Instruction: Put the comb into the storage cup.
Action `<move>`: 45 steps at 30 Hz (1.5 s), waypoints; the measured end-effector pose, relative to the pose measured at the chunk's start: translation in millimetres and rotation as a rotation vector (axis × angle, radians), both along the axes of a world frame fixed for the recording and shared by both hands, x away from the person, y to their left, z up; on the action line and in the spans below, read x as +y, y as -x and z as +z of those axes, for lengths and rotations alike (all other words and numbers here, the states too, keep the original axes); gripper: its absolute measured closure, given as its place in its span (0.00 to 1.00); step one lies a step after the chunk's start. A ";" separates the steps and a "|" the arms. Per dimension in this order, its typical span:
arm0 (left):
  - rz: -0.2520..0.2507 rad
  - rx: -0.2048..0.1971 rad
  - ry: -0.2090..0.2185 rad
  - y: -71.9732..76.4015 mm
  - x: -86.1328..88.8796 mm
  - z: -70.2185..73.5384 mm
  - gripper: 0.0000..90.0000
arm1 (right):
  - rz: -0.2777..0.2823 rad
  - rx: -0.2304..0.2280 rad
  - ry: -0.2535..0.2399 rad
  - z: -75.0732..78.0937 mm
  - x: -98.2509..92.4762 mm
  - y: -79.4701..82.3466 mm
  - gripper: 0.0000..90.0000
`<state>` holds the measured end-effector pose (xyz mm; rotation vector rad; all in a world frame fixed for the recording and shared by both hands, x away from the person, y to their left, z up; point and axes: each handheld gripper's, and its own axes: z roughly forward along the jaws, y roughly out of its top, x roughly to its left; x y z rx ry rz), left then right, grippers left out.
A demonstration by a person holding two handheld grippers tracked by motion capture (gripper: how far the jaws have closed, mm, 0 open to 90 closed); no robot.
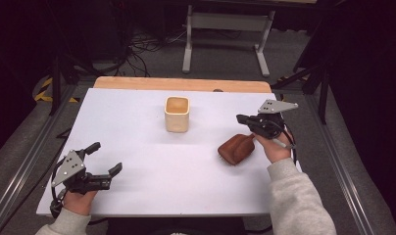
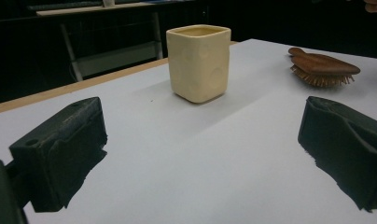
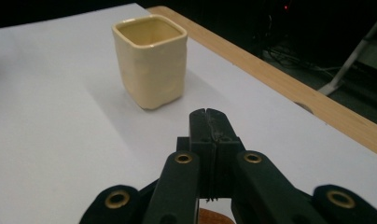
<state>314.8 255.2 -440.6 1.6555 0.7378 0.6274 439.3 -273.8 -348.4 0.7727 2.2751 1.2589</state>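
A cream square cup (image 1: 177,114) stands upright near the middle of the white table (image 1: 137,142); it also appears as the cup (image 2: 198,62) and the cup (image 3: 150,60) in the gripper views. A brown wooden hairbrush (image 1: 236,148) lies bristles down to the right, also seen as the hairbrush (image 2: 323,66). My right gripper (image 1: 241,118) hovers just above and behind the brush, jaws pressed together with nothing between them (image 3: 207,113), pointing toward the cup. My left gripper (image 1: 107,157) rests near the front left edge, jaws wide apart and empty.
A wooden strip (image 1: 181,84) runs along the table's far edge. Beyond it stands a white metal frame (image 1: 228,34) on the floor with cables around it. Metal rails flank the table on both sides.
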 end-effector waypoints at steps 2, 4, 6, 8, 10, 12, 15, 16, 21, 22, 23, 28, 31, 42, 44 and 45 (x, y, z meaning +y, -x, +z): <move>-0.002 0.001 0.000 -0.2 -0.1 -0.2 0.02 | -0.006 0.002 0.038 1.8 -0.2 -4.2 1.00; -0.002 0.002 -0.001 -0.4 -0.1 -0.3 0.02 | -0.011 0.002 0.064 3.4 -0.7 -8.2 1.00; -0.002 0.006 -0.004 -0.7 0.0 -0.4 0.02 | -0.022 0.010 0.101 4.0 -1.3 -13.4 1.00; 0.000 0.009 -0.003 -0.8 -0.1 -0.6 0.02 | -0.037 0.029 0.153 4.4 -1.5 -21.3 1.00; -0.001 0.007 -0.005 -0.9 0.2 -0.5 0.02 | -0.040 0.045 0.166 4.0 -2.3 -26.7 1.00; 0.000 0.007 -0.001 -0.7 0.4 -0.5 0.02 | -0.047 0.060 0.195 2.1 -2.4 -32.3 1.00; 0.000 0.007 -0.001 -0.8 0.5 -0.6 0.02 | -0.051 0.075 0.222 -0.5 -2.5 -39.1 1.00; -0.001 0.007 -0.001 -0.8 0.6 -0.6 0.02 | -0.052 0.078 0.229 -1.3 -2.3 -40.8 1.00; -0.001 0.007 -0.001 -0.9 0.7 -0.7 0.02 | -0.059 0.106 0.264 -6.8 -3.4 -49.1 1.00; -0.001 0.007 -0.001 -0.9 0.7 -0.7 0.02 | -0.060 0.112 0.271 -7.9 -3.9 -51.0 1.00; -0.001 0.007 -0.001 -0.9 0.7 -0.7 0.02 | -0.061 0.114 0.271 -8.7 -4.1 -52.0 1.00; -0.002 0.007 -0.004 -1.0 0.6 -0.7 0.02 | -0.070 0.134 0.291 -12.4 -5.9 -58.5 1.00; -0.002 0.007 -0.004 -1.1 0.7 -0.8 0.02 | -0.067 0.142 0.305 -13.9 -6.4 -61.4 1.00; -0.003 0.004 -0.003 -1.1 0.6 -0.9 0.02 | -0.088 0.213 0.342 -28.5 -17.3 -73.2 1.00; -0.003 0.005 -0.004 -1.0 0.5 -1.0 0.02 | -0.093 0.229 0.347 -31.7 -20.0 -74.9 1.00; -0.003 0.005 -0.004 -1.1 0.5 -1.0 0.02 | -0.095 0.242 0.348 -33.4 -20.9 -75.7 1.00</move>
